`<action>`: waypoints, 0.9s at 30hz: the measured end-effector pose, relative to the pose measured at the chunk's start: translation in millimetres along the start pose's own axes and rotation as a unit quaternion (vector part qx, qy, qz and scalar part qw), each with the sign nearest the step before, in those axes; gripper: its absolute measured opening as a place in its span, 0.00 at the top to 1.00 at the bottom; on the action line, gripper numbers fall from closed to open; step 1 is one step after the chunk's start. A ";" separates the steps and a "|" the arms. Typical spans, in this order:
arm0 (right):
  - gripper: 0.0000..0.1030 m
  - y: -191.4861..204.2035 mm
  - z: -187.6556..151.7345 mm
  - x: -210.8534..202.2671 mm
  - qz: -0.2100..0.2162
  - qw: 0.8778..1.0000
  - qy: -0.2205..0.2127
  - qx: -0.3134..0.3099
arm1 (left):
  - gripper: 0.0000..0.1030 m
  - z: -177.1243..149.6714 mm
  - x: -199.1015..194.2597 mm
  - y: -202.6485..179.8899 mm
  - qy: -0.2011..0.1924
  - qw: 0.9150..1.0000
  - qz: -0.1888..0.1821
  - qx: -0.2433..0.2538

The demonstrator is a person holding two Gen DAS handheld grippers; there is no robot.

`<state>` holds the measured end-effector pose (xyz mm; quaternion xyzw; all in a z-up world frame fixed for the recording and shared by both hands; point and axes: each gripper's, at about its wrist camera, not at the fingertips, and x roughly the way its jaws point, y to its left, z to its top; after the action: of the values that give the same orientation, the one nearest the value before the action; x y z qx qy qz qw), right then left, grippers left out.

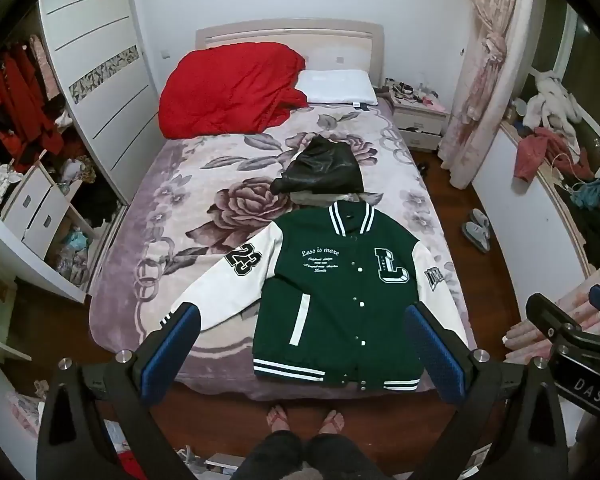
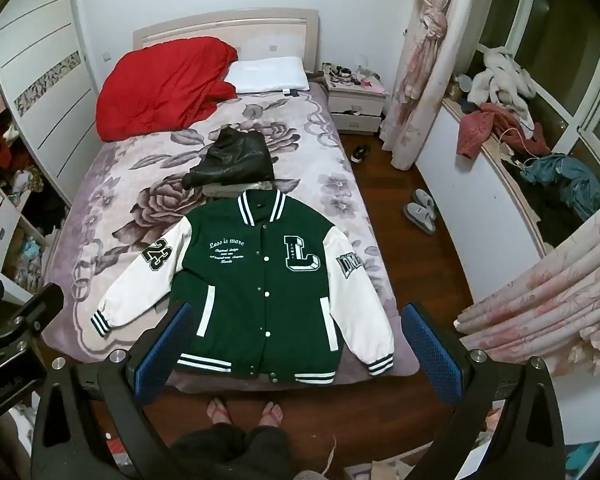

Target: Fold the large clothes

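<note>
Jacket (image 1: 340, 300) is seen at lower centre of the left wrist view, spread flat, front up on the bed (image 1: 160, 208), ready for folding; left gripper (image 1: 300, 338) jaws are held open above. In the right wrist view, right gripper (image 2: 296, 330) jaws are likewise parted, nothing gripped.

Jacket flat at the foot of your bed, both grippers held above the foot edge.

Your varsity jacket (image 2: 268, 280) lies face up on the bed (image 2: 112, 184) at the foot edge, collar toward the headboard, sleeves spread to either side. Just behind its collar sits a second jacket (image 2: 236, 160), mid-bed. The quilt (image 2: 160, 84) is heaped at the head's left corner, the pillow (image 2: 268, 74) beside it on the right. Your left gripper (image 1: 300, 344) and right gripper (image 2: 296, 344) hang above the foot edge, jaws apart, touching nothing.
</note>
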<state>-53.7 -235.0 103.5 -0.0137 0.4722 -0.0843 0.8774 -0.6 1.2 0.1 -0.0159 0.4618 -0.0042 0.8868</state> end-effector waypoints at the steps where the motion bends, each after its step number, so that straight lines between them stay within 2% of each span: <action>1: 0.00 0.2 0.0 0.1 -0.003 1.000 0.001 -0.001 | 0.00 0.3 0.3 -0.8 0.005 1.000 0.008 0.005; 22: 0.00 2.5 0.4 0.3 -0.004 1.000 -0.002 -0.006 | 0.00 0.2 0.6 -0.8 0.004 1.000 0.012 0.007; 27: 0.00 14.2 14.7 -5.5 -0.004 1.000 -0.002 -0.006 | 0.00 5.2 3.3 9.3 0.003 1.000 0.012 0.007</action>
<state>-42.6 -220.9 114.7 -0.0214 0.4706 -0.0847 0.8780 5.4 10.5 0.1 -0.0044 0.4646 0.0038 0.8855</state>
